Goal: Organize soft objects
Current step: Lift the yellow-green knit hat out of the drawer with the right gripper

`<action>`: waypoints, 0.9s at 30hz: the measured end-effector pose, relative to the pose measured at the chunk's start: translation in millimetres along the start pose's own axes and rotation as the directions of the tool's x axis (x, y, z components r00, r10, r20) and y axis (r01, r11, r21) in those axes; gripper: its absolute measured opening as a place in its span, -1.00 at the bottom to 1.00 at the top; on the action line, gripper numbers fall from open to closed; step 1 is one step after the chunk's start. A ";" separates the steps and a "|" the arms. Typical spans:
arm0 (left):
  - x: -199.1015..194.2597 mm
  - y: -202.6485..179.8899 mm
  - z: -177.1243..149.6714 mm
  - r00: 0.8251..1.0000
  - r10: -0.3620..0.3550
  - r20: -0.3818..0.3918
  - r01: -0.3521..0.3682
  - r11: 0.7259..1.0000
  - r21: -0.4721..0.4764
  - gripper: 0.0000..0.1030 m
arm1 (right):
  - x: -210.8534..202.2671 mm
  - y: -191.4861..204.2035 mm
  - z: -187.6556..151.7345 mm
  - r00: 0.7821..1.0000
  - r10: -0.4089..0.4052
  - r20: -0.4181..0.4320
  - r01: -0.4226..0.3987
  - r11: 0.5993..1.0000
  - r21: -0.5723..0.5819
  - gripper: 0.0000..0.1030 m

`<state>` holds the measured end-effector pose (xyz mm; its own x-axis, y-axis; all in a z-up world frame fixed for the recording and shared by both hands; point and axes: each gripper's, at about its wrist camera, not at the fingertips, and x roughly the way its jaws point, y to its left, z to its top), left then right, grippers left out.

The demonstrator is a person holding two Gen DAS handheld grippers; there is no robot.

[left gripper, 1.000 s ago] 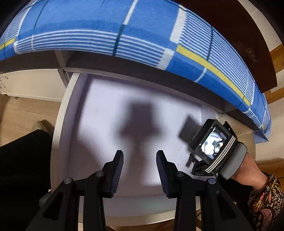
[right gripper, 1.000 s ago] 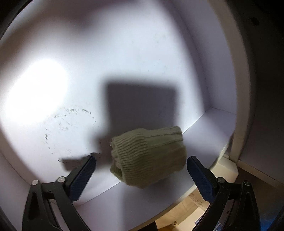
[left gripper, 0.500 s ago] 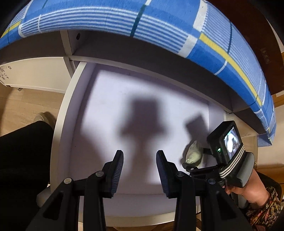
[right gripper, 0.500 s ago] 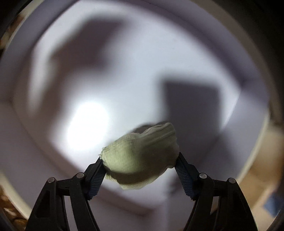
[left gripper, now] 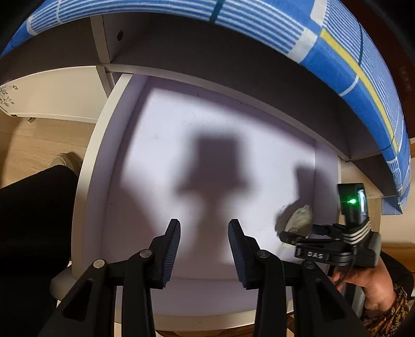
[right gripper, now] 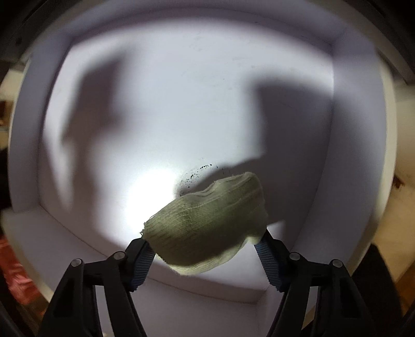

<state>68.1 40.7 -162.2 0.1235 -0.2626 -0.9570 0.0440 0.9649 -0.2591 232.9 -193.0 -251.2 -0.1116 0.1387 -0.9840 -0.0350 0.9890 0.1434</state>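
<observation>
The right gripper (right gripper: 207,246), pointing almost straight down, had just been closing its jaws, and its blue ribbed pads (right gripper: 141,269) pressed on either end of a pale green, rib-knit rolled sock (right gripper: 207,220); the sock hung clear above the floor of a shallow white open drawer (right gripper: 181,103), near its right wall, its shadow falling beside a scatter of dark specks (right gripper: 199,172) on the drawer floor; a bright patch of light (right gripper: 153,186) lay just left of the sock. In the left wrist view, the sock (left gripper: 299,219) showed as a small pale lump ahead of the right gripper (left gripper: 288,234), held by a person's hand (left gripper: 363,287) in a patterned sleeve (left gripper: 389,311). The left gripper (left gripper: 205,247) hovered over the front middle of the drawer (left gripper: 88,197), its jaws a narrow gap apart with nothing between them; above the drawer lay a blue, white and yellow checked blanket (left gripper: 259,20); a dark trouser leg (left gripper: 31,220) and pale wooden flooring (left gripper: 39,145) lay to the left.
</observation>
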 end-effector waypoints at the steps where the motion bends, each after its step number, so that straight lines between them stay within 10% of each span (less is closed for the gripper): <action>1: 0.5 -0.5 0.2 1.000 0.002 -0.001 -0.002 1.000 0.003 -0.26 | -3.5 0.0 -1.0 1.000 0.013 0.006 -0.013 1.000 0.011 0.40; 27: -9.3 -12.5 -1.6 0.999 0.022 0.033 -0.024 0.997 0.068 -0.26 | -129.3 -48.3 -77.4 0.926 0.292 0.240 -0.331 0.933 0.140 0.40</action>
<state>64.9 31.1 -150.2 0.1574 -0.2414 -0.9576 0.1081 0.9681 -0.2262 172.1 -262.6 -122.8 0.1252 0.4292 -0.8945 0.1437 0.8842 0.4444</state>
